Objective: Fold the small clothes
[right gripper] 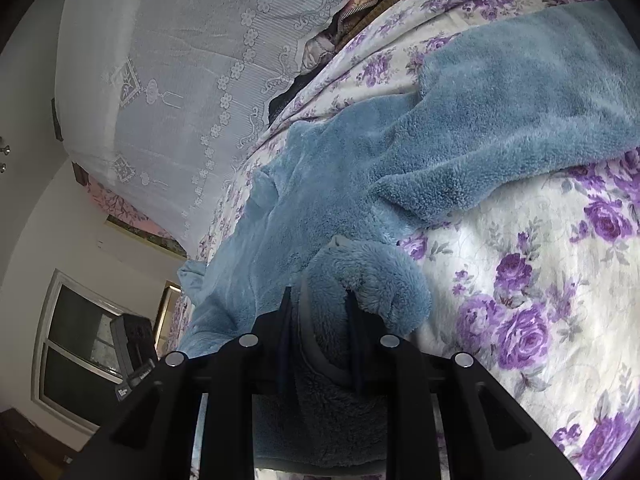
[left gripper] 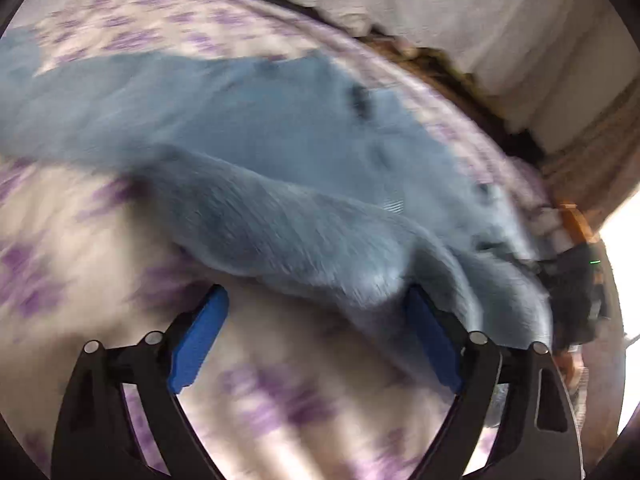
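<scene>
A fluffy blue fleece garment (left gripper: 280,132) lies spread on a bed with a white and purple floral sheet (left gripper: 60,208). In the left wrist view, which is motion-blurred, my left gripper (left gripper: 316,300) is open, its blue pads wide apart, and a fold of the garment lies just ahead of it, touching the right pad (left gripper: 432,344). In the right wrist view my right gripper (right gripper: 318,300) is shut on a bunched edge of the blue garment (right gripper: 360,276). The rest of the garment (right gripper: 500,120) stretches away over the sheet. The right gripper (left gripper: 580,296) shows at the left view's right edge.
A white lace curtain (right gripper: 180,80) hangs beyond the bed's far edge. Dark bedding and a bed frame (right gripper: 360,4) lie along that edge. A window (right gripper: 72,344) is in the wall at lower left. The floral sheet (right gripper: 540,300) lies to the right of the garment.
</scene>
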{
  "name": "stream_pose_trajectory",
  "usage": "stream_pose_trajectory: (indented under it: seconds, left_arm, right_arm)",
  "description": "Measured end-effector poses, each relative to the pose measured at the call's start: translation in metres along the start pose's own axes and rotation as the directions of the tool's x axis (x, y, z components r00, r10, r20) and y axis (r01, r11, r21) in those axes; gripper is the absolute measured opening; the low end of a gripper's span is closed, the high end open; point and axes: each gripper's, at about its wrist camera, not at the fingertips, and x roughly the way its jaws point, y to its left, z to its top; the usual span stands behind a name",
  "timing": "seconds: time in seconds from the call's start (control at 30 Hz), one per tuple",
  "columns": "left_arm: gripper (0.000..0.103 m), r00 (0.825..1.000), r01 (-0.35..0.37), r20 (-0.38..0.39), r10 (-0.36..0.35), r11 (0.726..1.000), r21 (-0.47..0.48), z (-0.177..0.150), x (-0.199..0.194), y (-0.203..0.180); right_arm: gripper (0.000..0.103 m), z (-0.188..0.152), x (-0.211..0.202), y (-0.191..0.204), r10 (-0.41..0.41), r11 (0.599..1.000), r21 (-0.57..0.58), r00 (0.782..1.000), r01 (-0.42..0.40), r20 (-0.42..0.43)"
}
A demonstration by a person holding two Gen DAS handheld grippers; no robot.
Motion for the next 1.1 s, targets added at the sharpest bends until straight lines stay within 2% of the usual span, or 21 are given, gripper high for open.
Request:
stream_pose_trajectory:
  seconds: [0.07,0.1,0.13,0.2,0.23,0.33,0.37,0.43,0.5,0.6,0.63,0.67,0.77,0.83,0.9,0.93,1.03,1.1]
  left_arm:
    - [0.075,0.994,0.105,0.021,-0.106,0.994,0.021,0.003,-0.008,-0.019]
    - [0.077,0.987,0.146,0.058,-0.149,0.988,0.057,0.004,-0.019,-0.031]
    - [0.080,0.981,0.155,0.099,-0.164,0.984,0.093,0.005,-0.028,-0.043]
    - [0.087,0.972,0.117,0.183,-0.149,0.977,0.176,0.013,-0.042,-0.070]
    - [0.087,0.972,0.092,0.193,-0.132,0.975,0.201,0.018,-0.041,-0.080]
    - [0.087,0.989,0.023,0.139,-0.056,0.974,0.227,0.032,-0.009,-0.100]
    - [0.083,0.992,0.014,0.120,-0.041,0.976,0.218,0.033,0.003,-0.102]
    - [0.078,0.996,0.042,0.067,-0.056,0.980,0.193,0.026,0.019,-0.101]
    - [0.078,0.995,0.080,0.040,-0.090,0.975,0.205,0.011,0.009,-0.096]
    - [0.080,0.992,0.059,0.098,-0.085,0.970,0.237,-0.017,-0.035,-0.081]
    - [0.084,0.990,0.051,0.115,-0.079,0.972,0.229,-0.022,-0.047,-0.073]
    - [0.089,0.988,0.037,0.136,-0.066,0.978,0.206,-0.027,-0.060,-0.061]
    - [0.092,0.987,-0.022,0.159,0.001,0.991,0.130,-0.037,-0.078,-0.022]
    - [0.092,0.995,-0.025,0.095,0.019,0.997,0.067,-0.039,-0.064,0.006]
    - [0.091,0.999,0.035,0.007,-0.035,0.999,0.029,-0.033,-0.038,0.018]
    - [0.091,0.999,0.041,-0.015,-0.040,0.999,0.026,-0.028,-0.027,0.018]
    - [0.091,1.000,-0.005,0.022,0.004,0.999,0.045,-0.003,-0.007,0.011]
    - [0.091,0.997,0.052,0.056,-0.052,0.999,0.001,0.012,-0.002,0.007]
  right_arm:
    - [0.023,0.001,0.000,-0.002,0.012,1.000,0.008,1.000,-0.012,0.000]
    - [0.023,0.001,0.000,-0.003,0.016,1.000,0.012,1.000,-0.016,-0.001]
    - [0.023,0.001,0.001,-0.003,0.018,1.000,0.015,1.000,-0.018,-0.002]
    - [0.023,0.001,0.002,-0.002,0.017,1.000,0.013,1.000,-0.017,-0.002]
    - [0.023,0.001,0.001,-0.003,0.016,1.000,0.010,1.000,-0.016,-0.002]
    - [0.023,0.001,0.001,-0.004,0.023,1.000,0.016,1.000,-0.023,-0.001]
    - [0.023,0.001,0.001,-0.005,0.028,0.999,0.020,1.000,-0.028,-0.002]
    - [0.023,0.001,0.001,-0.006,0.034,0.999,0.022,0.999,-0.034,-0.005]
    - [0.023,0.001,0.000,-0.006,0.037,0.999,0.023,0.999,-0.037,-0.007]
    - [0.023,0.001,0.000,-0.007,0.046,0.999,0.030,0.999,-0.046,-0.011]
    - [0.023,0.001,0.000,-0.007,0.048,0.998,0.032,0.999,-0.048,-0.012]
    - [0.023,0.001,0.000,-0.007,0.049,0.998,0.034,0.999,-0.049,-0.011]
    - [0.024,0.000,-0.001,-0.007,0.050,0.998,0.038,0.999,-0.049,-0.011]
    - [0.024,0.000,-0.001,-0.007,0.049,0.998,0.037,0.999,-0.048,-0.010]
    - [0.024,0.000,-0.001,-0.007,0.049,0.998,0.036,0.999,-0.049,-0.010]
    - [0.024,0.000,-0.001,-0.007,0.049,0.998,0.035,0.999,-0.049,-0.010]
    - [0.024,-0.001,0.000,-0.007,0.050,0.998,0.031,0.999,-0.050,-0.009]
    - [0.024,0.000,0.000,-0.007,0.053,0.998,0.029,0.999,-0.053,-0.010]
